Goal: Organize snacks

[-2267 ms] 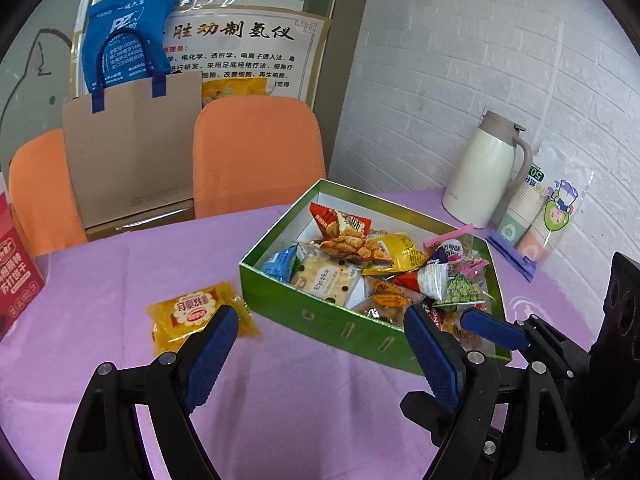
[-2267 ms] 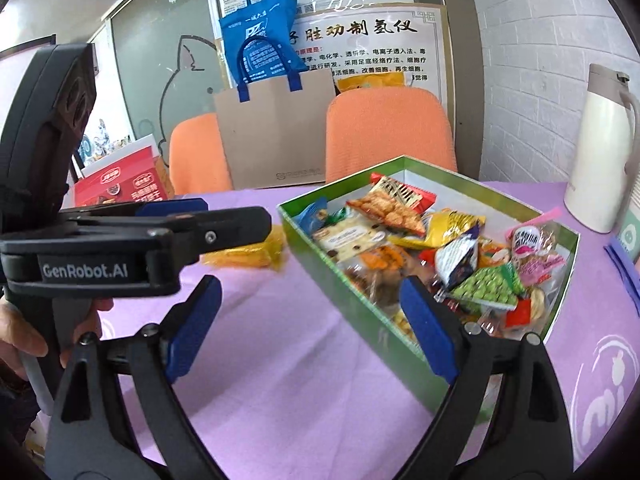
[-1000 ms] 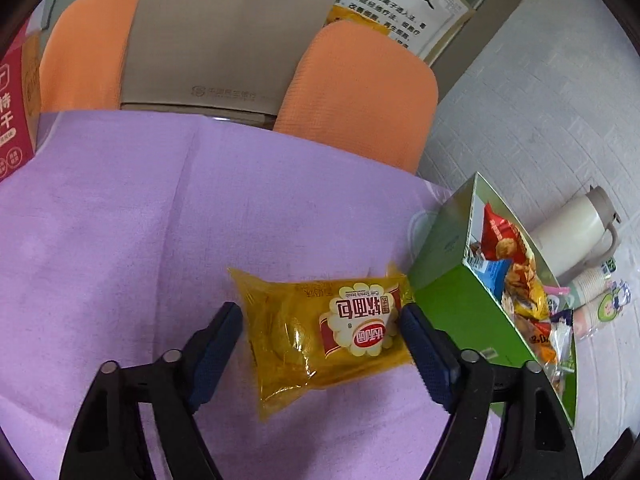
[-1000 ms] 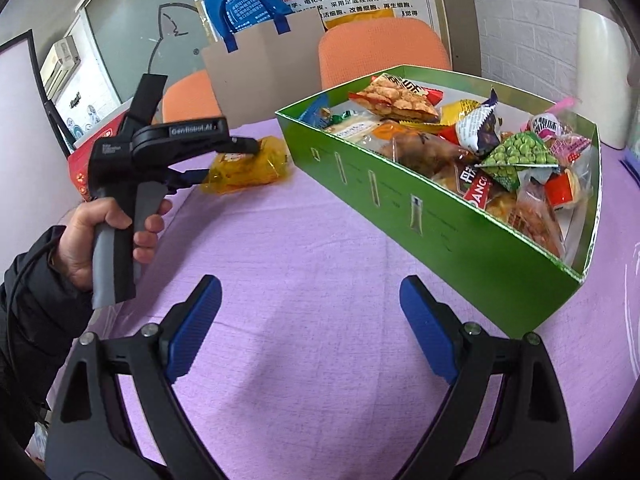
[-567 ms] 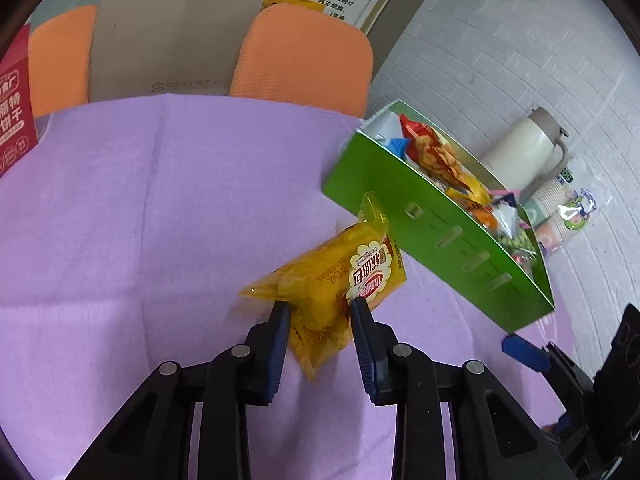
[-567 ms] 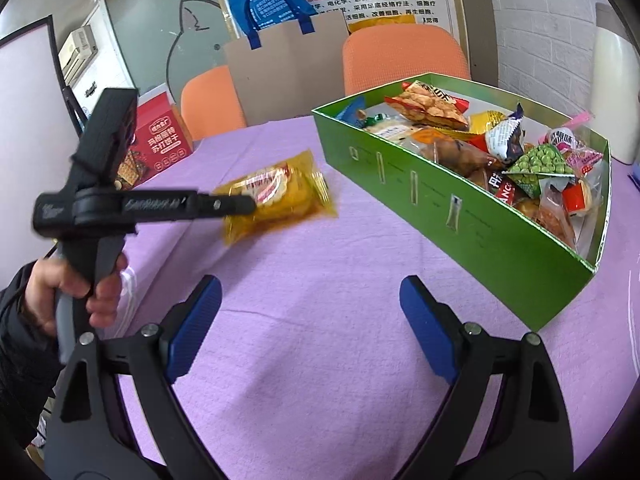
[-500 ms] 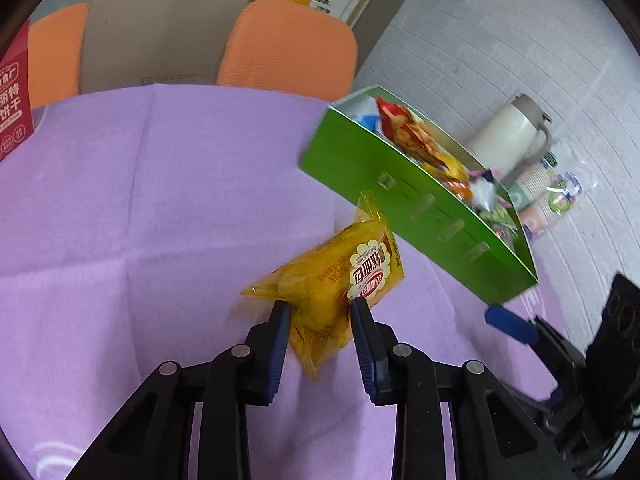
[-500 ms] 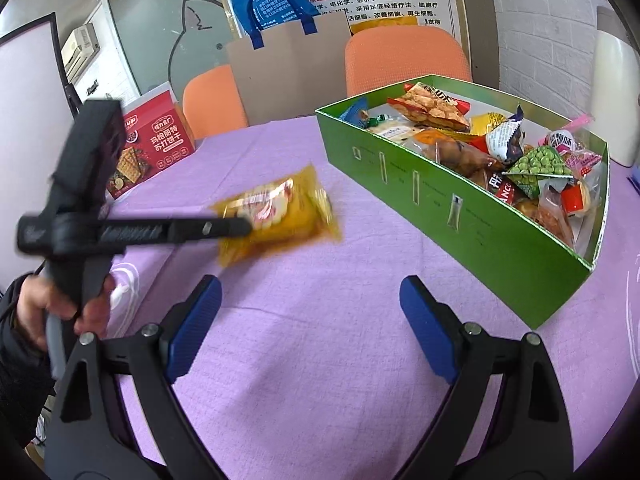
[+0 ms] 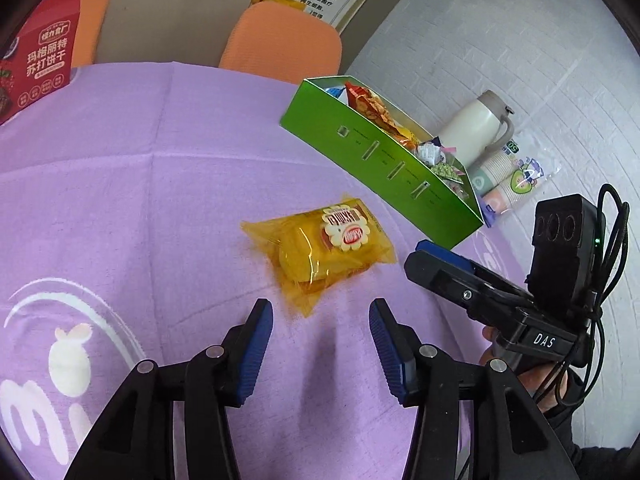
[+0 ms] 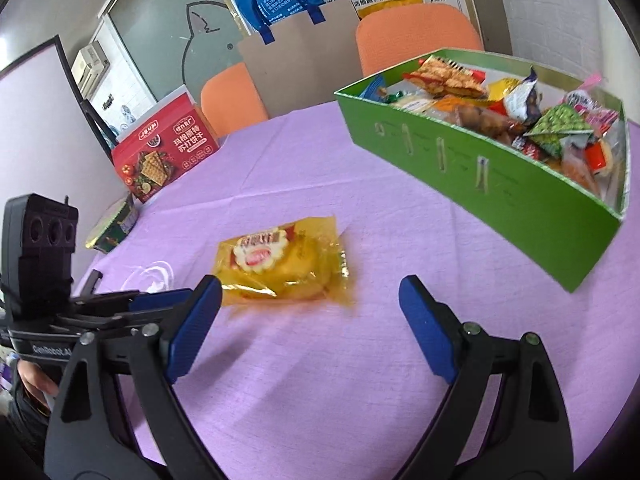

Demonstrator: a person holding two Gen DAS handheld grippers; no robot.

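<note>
Broadly, the bench (image 9: 120, 168) under its purple cloth carries the green box (image 10: 520, 184), already packed with assorted snack packets, so most of the sorting looks done. Left outside: a red cracker box (image 10: 168, 148) and what seems to be a small green tub (image 10: 114, 228) near the edge, view poor. One yellow bread packet (image 9: 324, 248) lies flat on the cloth, near the green box but apart from it. Left gripper (image 9: 320, 336) hovers just short of the packet, jaws apart, empty. Right gripper (image 10: 308, 320) likewise wide apart, holding nothing.
</note>
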